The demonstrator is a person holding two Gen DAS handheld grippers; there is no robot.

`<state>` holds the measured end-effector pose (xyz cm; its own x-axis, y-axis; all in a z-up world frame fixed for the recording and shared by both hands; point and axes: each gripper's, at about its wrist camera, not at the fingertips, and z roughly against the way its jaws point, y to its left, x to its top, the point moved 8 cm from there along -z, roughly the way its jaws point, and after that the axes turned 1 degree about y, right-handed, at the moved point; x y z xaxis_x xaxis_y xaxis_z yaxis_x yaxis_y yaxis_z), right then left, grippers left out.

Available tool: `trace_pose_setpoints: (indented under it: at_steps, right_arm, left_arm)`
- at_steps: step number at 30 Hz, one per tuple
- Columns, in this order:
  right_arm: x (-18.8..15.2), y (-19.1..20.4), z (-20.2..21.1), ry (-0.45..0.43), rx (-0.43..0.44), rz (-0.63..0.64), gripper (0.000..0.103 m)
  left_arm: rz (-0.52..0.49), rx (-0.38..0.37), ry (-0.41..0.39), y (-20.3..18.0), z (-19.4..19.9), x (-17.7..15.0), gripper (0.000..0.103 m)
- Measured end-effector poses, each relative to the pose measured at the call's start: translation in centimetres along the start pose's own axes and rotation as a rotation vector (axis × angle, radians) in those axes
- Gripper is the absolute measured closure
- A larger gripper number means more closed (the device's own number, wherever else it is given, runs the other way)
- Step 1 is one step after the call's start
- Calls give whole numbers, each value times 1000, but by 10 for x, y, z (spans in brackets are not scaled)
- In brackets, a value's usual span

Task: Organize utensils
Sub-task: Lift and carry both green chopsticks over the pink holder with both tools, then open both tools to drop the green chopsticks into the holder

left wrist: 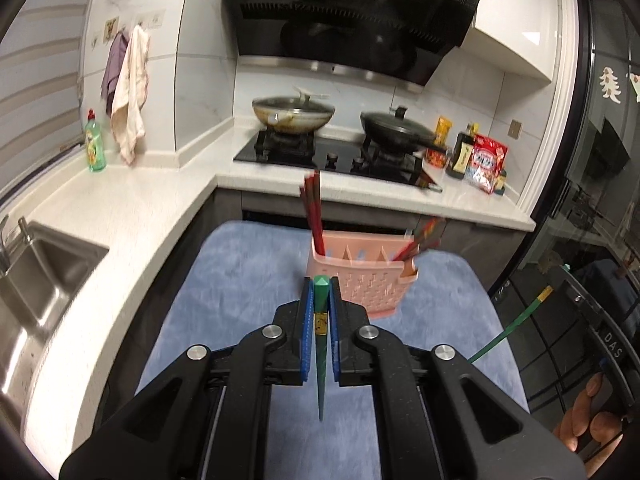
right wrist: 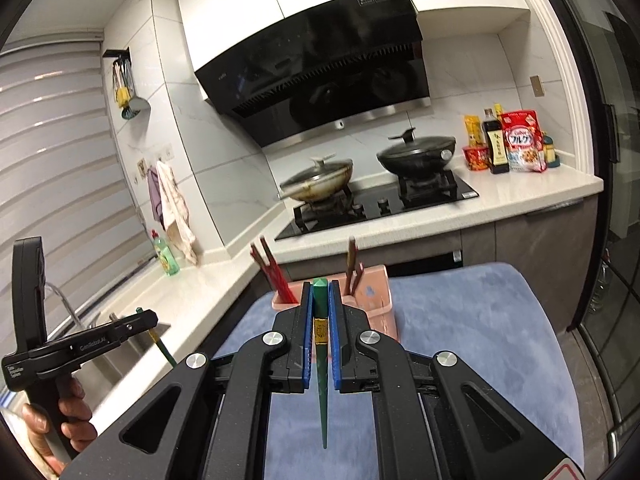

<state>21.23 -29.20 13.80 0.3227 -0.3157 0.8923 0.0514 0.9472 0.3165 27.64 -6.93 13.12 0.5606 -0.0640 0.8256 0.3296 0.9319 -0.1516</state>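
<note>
Left wrist view
- Left hand-held gripper (left wrist: 320,292): blue-padded jaws pinching one green tapered chopstick with a yellow band (left wrist: 320,344), thick end forward, thin tip hanging back under the jaws.
- Holder: pink slotted plastic utensil basket (left wrist: 360,280) on the blue fuzzy mat (left wrist: 240,280), just beyond the held stick.
- Already sorted: dark red chopsticks (left wrist: 314,212) upright in its left compartment, more reddish sticks (left wrist: 424,236) leaning out at its right end.
- Right edge: a second green chopstick (left wrist: 512,326), slanting, above a hand (left wrist: 588,420).

Right wrist view
- Right hand-held gripper (right wrist: 320,292): jaws pressed onto the second green chopstick, the same kind, also thick end forward.
- Basket: directly ahead, partly hidden by the jaws, red sticks left, brown ones right.
- Left gripper: seen at far left, over the desk by the sink.

Progress
- Done: red and brown sets appear stowed.
- Left: both green sticks are carried, not yet in the basket; which compartment suits them I cannot tell.
</note>
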Motion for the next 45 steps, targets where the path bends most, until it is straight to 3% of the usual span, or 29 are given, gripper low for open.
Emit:
trace_pose_setpoints:
  at_steps: [11, 17, 22, 37, 39, 41, 42, 45]
  right_arm:
    - [93, 2, -58, -111, 9, -28, 96]
    - [124, -1, -96, -138, -1, -51, 96]
    - [124, -5, -128, -119, -24, -41, 96]
    - [71, -13, -188, 14, -54, 2, 95]
    - [69, -12, -188, 11, -53, 11, 93]
    - [69, -11, -185, 6, -55, 22, 91]
    - [69, -10, -183, 7, -52, 22, 91]
    - [70, -8, -179, 8, -48, 24, 86]
  left_arm:
    - [34, -8, -185, -16, -15, 113, 96]
    - [27, -15, -227, -25, -43, 146, 96]
    - [0, 17, -228, -28, -71, 151, 96]
    - [5, 23, -164, -23, -130, 124, 96]
    - [17, 28, -152, -21, -135, 120, 92]
    - [28, 50, -138, -17, -138, 116, 66]
    - [32, 57, -142, -15, -137, 115, 60]
    - [25, 70, -142, -13, -133, 112, 59]
